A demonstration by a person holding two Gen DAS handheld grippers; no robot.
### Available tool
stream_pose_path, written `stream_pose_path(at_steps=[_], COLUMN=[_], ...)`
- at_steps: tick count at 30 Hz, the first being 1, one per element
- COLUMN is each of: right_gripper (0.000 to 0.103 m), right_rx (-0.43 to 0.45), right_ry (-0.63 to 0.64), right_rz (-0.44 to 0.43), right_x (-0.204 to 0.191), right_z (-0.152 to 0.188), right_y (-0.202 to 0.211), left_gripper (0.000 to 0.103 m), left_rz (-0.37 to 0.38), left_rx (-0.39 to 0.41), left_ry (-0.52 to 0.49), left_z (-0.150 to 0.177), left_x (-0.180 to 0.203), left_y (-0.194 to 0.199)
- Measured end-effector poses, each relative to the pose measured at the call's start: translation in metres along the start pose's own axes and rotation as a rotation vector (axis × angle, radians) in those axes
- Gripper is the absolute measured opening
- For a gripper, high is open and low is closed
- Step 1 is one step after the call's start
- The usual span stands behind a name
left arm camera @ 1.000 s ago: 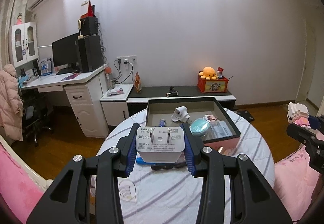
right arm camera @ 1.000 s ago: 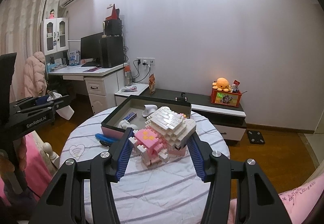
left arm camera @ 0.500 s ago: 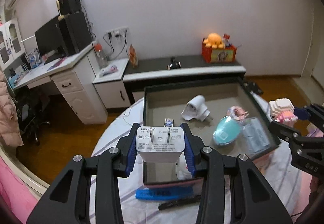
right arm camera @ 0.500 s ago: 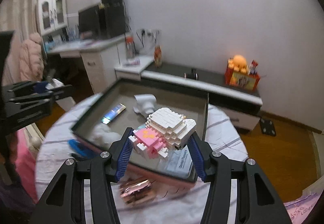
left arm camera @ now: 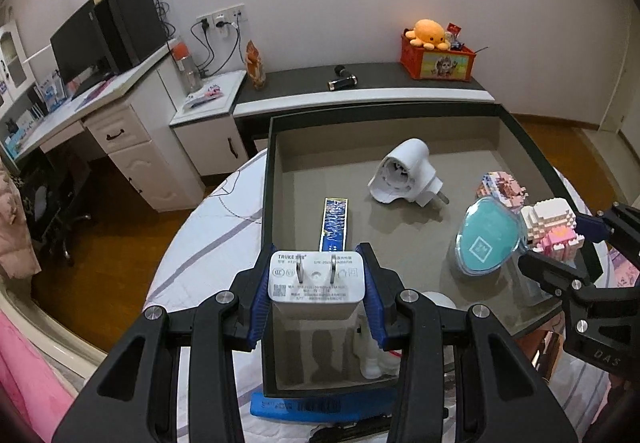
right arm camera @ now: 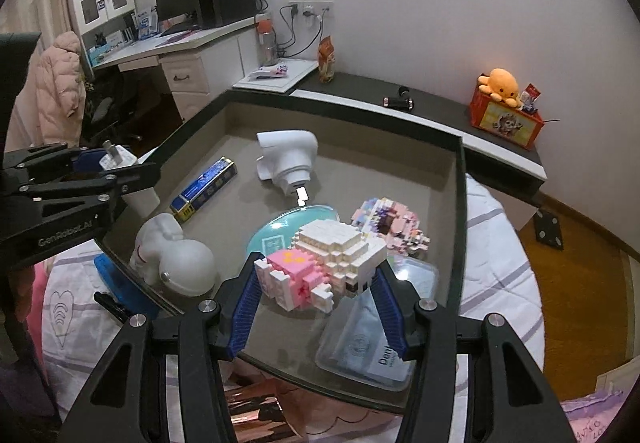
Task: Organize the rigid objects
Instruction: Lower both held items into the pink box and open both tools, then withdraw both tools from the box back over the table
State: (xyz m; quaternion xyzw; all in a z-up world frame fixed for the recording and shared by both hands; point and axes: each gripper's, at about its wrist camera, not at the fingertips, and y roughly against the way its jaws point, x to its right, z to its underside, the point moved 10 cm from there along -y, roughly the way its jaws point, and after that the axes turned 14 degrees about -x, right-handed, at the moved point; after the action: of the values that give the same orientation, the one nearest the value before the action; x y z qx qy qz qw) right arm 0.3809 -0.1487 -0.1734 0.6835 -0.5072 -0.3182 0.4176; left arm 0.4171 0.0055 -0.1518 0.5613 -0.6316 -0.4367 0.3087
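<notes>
Rigid objects are gathered in a dark-rimmed tray [left arm camera: 267,179] with a grey floor, which sits on a round tabletop [left arm camera: 208,239] covered in striped cloth. Two more are held above it. The left gripper [left arm camera: 317,293] has its jaws clenched on a white charger plug [left arm camera: 317,277], prongs facing the camera, over the tray's 7 o'clock corner. The right gripper [right arm camera: 316,283] has its jaws clamped on a pink-and-white brick figure [right arm camera: 324,259], hanging over the tray's 5 o'clock part in the left wrist view.

Inside the tray, as the left wrist camera sees it, a white travel adapter [left arm camera: 404,173] lies on its side near the centre, towards 12 o'clock. A narrow blue box [left arm camera: 335,219] lies lengthwise at about 9 o'clock of the adapter, pointing at the held plug. A teal round case [left arm camera: 486,239] rests at 4 o'clock, with a second pink brick model [left arm camera: 502,189] just beyond it. From the right wrist view, a white rounded figure [right arm camera: 176,259] leans in the near-left corner, and a clear plastic packet [right arm camera: 372,343] lies under the right jaws.

Outside the tray, a flat blue object [left arm camera: 320,409] lies against the near wall, at 6 o'clock in the left wrist view.
</notes>
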Motion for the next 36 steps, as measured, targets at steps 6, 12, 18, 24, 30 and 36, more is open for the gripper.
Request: stream_pose_path(at_steps=[6, 12, 18, 24, 30, 36], right_gripper=[0.075, 0.087, 0.087, 0.087, 0.087, 0.087], right_rx=[-0.016, 0.035, 0.022, 0.035, 0.072, 0.138], right_ry=[-0.024, -0.063, -0.076, -0.106, -0.133, -0.129], right_rz=[-0.014, 0.031, 0.034, 0.006, 0.020, 0.060], right_x=[0.002, 0.014, 0.019, 0.020, 0.020, 0.010], right_z=[0.000, -0.003, 0.000, 0.003, 0.009, 0.028], right_y=[-0.001, 0.015, 0.016, 0.026, 0.052, 0.100], left_gripper=[0.059, 0.086, 0.086, 0.086, 0.086, 0.086], left_rz=[-0.047, -0.058, -0.068, -0.062, -0.049, -0.035], left_rx=[0.003, 0.018, 0.020, 0.036, 0.094, 0.201], left_ry=[0.018, 0.030, 0.027, 0.027, 0.035, 0.041], left_z=[0.000, -0.001, 0.000, 0.001, 0.008, 0.026], left_x=[-0.008, -0.014, -0.015, -0.013, -0.009, 0.000], left_y=[0.004, 0.009, 0.013, 0.024, 0.060, 0.120])
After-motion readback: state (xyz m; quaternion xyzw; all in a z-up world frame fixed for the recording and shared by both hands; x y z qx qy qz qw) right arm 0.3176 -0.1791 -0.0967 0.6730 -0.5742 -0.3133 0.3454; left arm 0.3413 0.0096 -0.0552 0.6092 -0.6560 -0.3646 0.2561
